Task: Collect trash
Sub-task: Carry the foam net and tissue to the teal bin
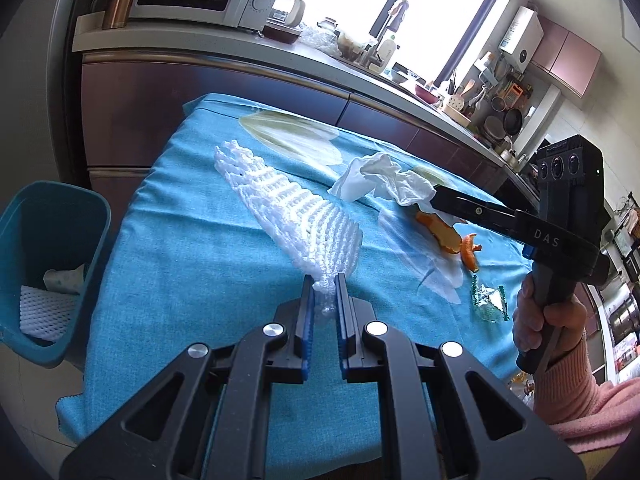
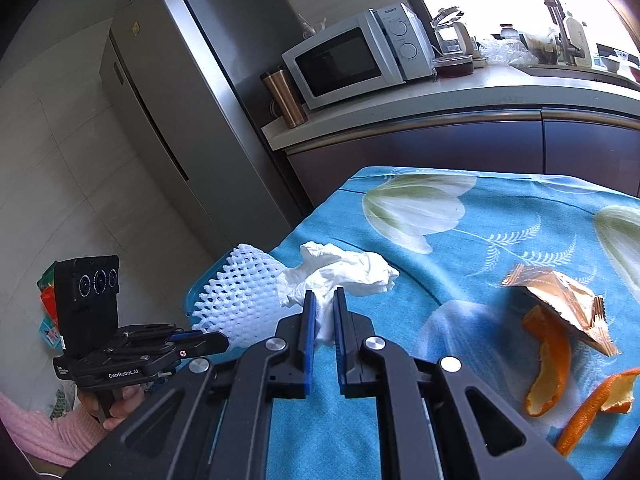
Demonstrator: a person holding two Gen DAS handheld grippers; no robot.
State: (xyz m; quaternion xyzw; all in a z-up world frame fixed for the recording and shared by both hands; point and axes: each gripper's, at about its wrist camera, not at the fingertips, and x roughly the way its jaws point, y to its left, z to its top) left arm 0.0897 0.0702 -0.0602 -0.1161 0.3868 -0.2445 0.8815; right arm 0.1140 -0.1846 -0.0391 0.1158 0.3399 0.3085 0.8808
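**Both grippers held trash; more was left on the table**

The left gripper [image 1: 324, 284] was closed on the near end of the white foam net [image 1: 288, 208]. The net was long and soft, with an open mesh, and in the left wrist view it stretched from the fingers toward 11 o'clock across the blue cloth [image 1: 180, 240]. The right gripper [image 2: 324, 300] pinched a corner of the crumpled tissue [image 2: 348, 268]; the rest of the tissue lay loose toward 12 o'clock from the fingers, thin and wrinkled.

The task looked partly done. The blue bin [image 1: 24, 248] stood on the floor at 9 o'clock from the table in the left view, and it already contained another foam net [image 1: 44, 308] and a piece of paper [image 1: 66, 280]. Neither held piece was in the bin yet.

Several things were left. In the right view, two orange peels [image 2: 552, 364] lay at 3 o'clock from the gripper, curled and bright, and a shiny golden wrapper [image 2: 568, 300] rested just beside them, touching the upper peel. In the left view a small clear wrapper [image 1: 488, 300] with green edges lay at 3 o'clock from the left gripper. I judged about half of the work remained.
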